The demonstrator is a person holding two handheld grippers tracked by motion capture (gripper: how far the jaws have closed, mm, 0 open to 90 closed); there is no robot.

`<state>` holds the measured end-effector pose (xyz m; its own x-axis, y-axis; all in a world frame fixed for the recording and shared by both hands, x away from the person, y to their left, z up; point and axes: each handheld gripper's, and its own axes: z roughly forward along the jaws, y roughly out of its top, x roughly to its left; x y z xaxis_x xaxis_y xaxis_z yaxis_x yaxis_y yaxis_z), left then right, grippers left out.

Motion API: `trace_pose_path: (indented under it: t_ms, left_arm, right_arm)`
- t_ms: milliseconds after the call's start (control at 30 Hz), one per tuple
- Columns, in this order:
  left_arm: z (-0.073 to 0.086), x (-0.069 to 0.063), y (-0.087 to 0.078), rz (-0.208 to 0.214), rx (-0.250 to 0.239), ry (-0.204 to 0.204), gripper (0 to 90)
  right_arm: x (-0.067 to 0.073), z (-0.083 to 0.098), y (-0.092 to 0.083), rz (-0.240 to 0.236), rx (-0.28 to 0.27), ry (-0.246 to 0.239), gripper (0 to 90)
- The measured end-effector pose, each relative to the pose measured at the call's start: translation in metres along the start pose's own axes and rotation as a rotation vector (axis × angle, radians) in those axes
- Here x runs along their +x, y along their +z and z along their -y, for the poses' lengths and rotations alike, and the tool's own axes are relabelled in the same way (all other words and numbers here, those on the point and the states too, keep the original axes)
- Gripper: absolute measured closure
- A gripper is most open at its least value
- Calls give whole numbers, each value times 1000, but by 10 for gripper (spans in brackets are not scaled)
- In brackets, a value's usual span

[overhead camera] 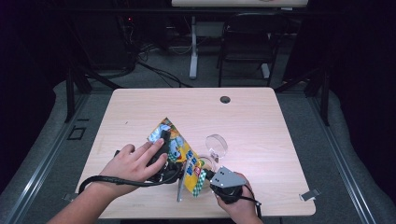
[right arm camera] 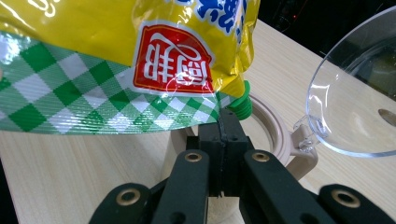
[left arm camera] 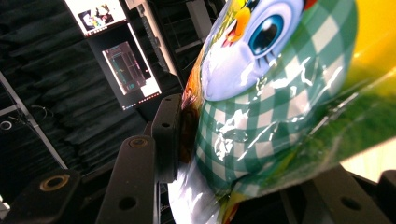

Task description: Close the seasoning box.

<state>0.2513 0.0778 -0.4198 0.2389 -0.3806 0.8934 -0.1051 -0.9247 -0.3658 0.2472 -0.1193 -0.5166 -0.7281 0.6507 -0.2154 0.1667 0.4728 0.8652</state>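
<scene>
Left gripper [overhead camera: 164,140], seen from the high view, clamps the upper part of a yellow snack bag [overhead camera: 180,154] held tilted above the table [overhead camera: 261,130], beside a lidded container [overhead camera: 212,156]. From the left gripper view, the pads press the bag's [left arm camera: 280,102] glossy film between them. From the right gripper view, the right gripper [right arm camera: 227,128] pinches the bag's bottom seam [right arm camera: 140,109], jaws fully together. Light, soft and slippery, the bag likely holds best by its seams.

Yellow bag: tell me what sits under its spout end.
Under the yellow bag, its green spout hangs over the beige jar, whose clear lid is flipped open. The right tongs cover part of the jar's inside.
</scene>
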Motion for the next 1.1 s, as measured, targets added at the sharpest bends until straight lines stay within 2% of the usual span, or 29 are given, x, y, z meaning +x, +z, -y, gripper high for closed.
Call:
trace_pose_path:
  t_ms: [100,267,467,633,767,800,867,967,1000,1100]
  left_arm:
    - [0,0,0,-4,0,3,605]
    - [2,-1,0,19,3,-4,608]
    - [3,-1,0,25,-1,-14,612]
    - [3,-1,0,29,7,-1,613]
    - [3,-2,1,35,2,-14,614]
    - [3,-1,1,48,-1,-17,614]
    - [3,-1,1,54,-7,-19,617]
    - [2,-2,1,52,-7,-15,618]
    - [2,-1,1,42,-10,-3,619]
    - [2,-2,1,46,-12,-9,620]
  right_arm:
    - [-2,1,0,0,1,14,900]
    - [-2,1,0,1,-1,18,900]
    - [0,0,0,8,-3,7,900]
    - [1,0,1,15,-1,-8,898]
    - [2,0,0,15,-11,-10,882]
    - [2,0,0,12,-16,-8,874]
    - [2,0,-1,20,-24,-13,836]
    - [4,-1,-1,30,-23,-25,835]
    - [4,-1,0,31,-25,-23,835]
    - [4,-1,0,29,-27,-24,812]
